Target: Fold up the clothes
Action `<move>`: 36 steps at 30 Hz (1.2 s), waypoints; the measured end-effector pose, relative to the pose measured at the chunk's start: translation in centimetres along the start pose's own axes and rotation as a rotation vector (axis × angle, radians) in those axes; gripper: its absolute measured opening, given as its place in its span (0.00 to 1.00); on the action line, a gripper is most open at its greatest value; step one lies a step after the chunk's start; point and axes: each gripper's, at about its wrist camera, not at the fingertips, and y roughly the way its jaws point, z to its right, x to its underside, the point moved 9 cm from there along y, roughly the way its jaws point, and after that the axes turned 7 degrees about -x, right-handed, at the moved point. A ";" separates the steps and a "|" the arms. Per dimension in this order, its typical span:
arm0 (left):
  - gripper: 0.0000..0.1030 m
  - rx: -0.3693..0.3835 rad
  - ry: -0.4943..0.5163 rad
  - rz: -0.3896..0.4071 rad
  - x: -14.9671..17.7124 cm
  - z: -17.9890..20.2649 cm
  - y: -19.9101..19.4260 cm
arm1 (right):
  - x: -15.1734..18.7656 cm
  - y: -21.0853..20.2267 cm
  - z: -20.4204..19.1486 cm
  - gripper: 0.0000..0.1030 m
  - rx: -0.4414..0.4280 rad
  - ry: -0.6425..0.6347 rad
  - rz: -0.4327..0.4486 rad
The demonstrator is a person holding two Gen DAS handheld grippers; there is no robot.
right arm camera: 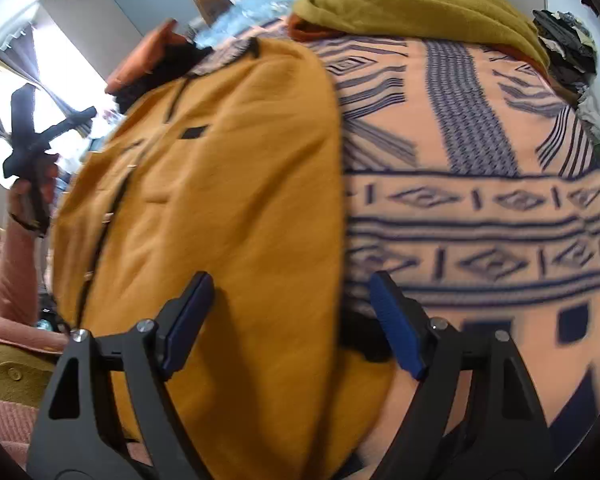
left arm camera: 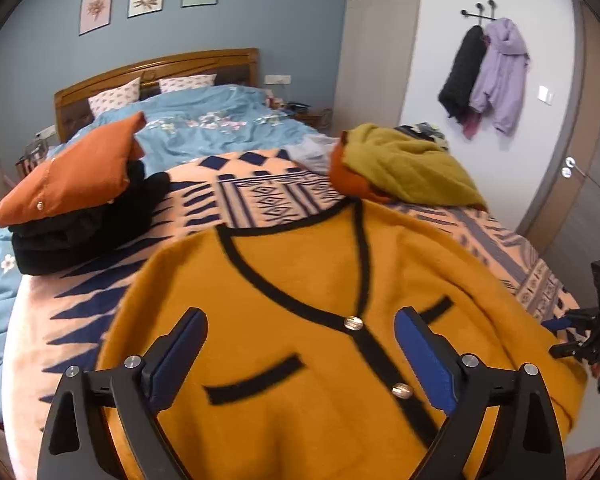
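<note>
A mustard cardigan (left arm camera: 300,280) with black trim and metal buttons lies front-up and spread out on the patterned blanket (left arm camera: 260,192). My left gripper (left arm camera: 302,316) hovers over its lower front, open, with nothing pinched between the blue pads. In the right wrist view the same cardigan (right arm camera: 220,200) fills the left half. My right gripper (right arm camera: 296,312) stands open over the cardigan's right edge, one finger above the knit and the other above the blanket (right arm camera: 480,220). The right gripper (left arm camera: 592,332) also shows at the left wrist view's far right edge. A hand holds the left gripper (right arm camera: 32,136) off the cardigan's far side.
A folded stack, an orange garment on black ones (left arm camera: 72,200), sits at the blanket's left. An olive and orange heap (left arm camera: 412,160) lies behind the cardigan's collar, with dark loose clothes (right arm camera: 568,40) beyond. A blue duvet (left arm camera: 220,120), a wooden headboard, hanging coats (left arm camera: 484,76) and a door are farther off.
</note>
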 end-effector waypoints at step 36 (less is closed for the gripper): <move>0.94 0.076 0.072 -0.092 3.5 8.8 2.8 | -15.3 -5.4 10.6 0.21 0.564 -0.055 0.108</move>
